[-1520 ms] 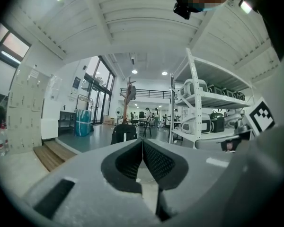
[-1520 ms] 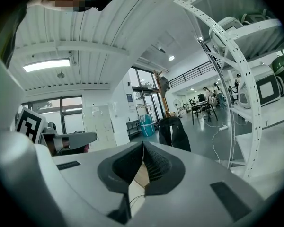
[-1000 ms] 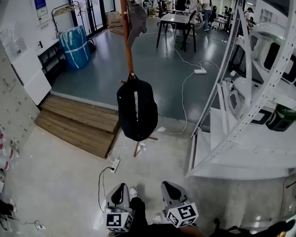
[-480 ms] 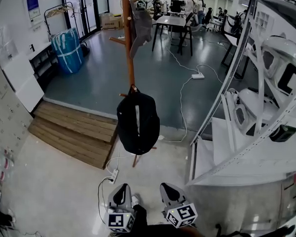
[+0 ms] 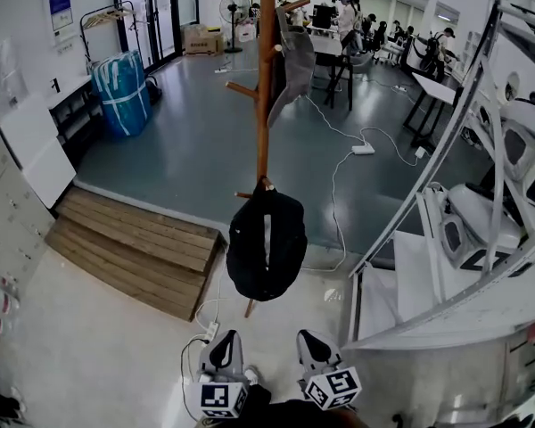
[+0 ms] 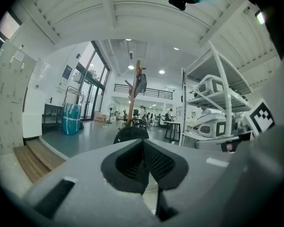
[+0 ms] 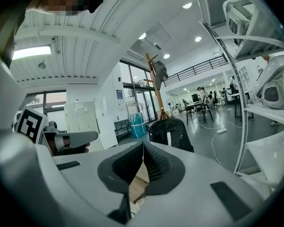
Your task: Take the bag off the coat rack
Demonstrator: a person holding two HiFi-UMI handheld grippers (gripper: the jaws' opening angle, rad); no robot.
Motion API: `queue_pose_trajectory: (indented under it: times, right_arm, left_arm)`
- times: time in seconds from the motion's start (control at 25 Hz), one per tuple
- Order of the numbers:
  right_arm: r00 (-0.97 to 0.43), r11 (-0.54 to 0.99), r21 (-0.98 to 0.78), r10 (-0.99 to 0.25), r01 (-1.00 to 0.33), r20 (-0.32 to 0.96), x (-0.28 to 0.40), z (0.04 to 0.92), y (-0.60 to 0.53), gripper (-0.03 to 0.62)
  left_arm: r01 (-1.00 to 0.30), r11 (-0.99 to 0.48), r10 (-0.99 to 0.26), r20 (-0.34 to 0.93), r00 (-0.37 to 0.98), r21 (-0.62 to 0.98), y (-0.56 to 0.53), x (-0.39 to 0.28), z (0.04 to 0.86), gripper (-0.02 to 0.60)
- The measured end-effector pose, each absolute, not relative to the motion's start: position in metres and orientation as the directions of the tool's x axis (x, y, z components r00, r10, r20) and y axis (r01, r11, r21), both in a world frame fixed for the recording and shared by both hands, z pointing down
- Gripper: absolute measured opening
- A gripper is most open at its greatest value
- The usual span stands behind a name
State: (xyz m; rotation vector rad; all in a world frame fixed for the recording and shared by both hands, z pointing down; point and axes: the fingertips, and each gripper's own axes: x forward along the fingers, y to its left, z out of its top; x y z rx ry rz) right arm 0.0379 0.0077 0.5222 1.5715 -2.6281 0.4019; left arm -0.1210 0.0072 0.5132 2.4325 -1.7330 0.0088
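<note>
Hanging from a low peg on the rack, the bag lies straight ahead of both claws, well apart, long axis vertical. Left claw and right claw are clenched, empty, about equally near. Shelving crowds the right; open floor and step lie left.

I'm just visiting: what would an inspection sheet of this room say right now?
Surface: pale floor, wooden step, grey floor beyond.
Job's things: black bag hangs low on wooden coat rack.
Clutter: grey garment on the rack's top; blue wrapped bundle.
Grippers: left gripper and right gripper both shut, empty, short of the bag.
Cables: white cable, power strip on floor.
Surroundings: white shelving at right; people at far desks.
</note>
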Motion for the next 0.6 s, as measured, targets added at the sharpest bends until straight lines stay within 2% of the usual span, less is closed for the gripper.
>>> queue_pose_trajectory:
  times: [0.24, 0.6]
  right_arm:
    - [-0.454, 0.425, -0.183, -0.874, -0.887, 0.171, 0.019, 0.521, -0.034, 0.014]
    - [-0.442, 0.413, -0.180, -0.882, -0.893, 0.166, 0.018, 0.517, -0.093, 0.014]
  left_arm:
    - [-0.939, -0.317, -0.942, 0.070, 0.328, 0.136, -0.030, -0.151, 0.513, 0.018]
    - [-0.932, -0.345, -0.932, 0.079, 0.354, 0.113, -0.082, -0.149, 0.514, 0.018]
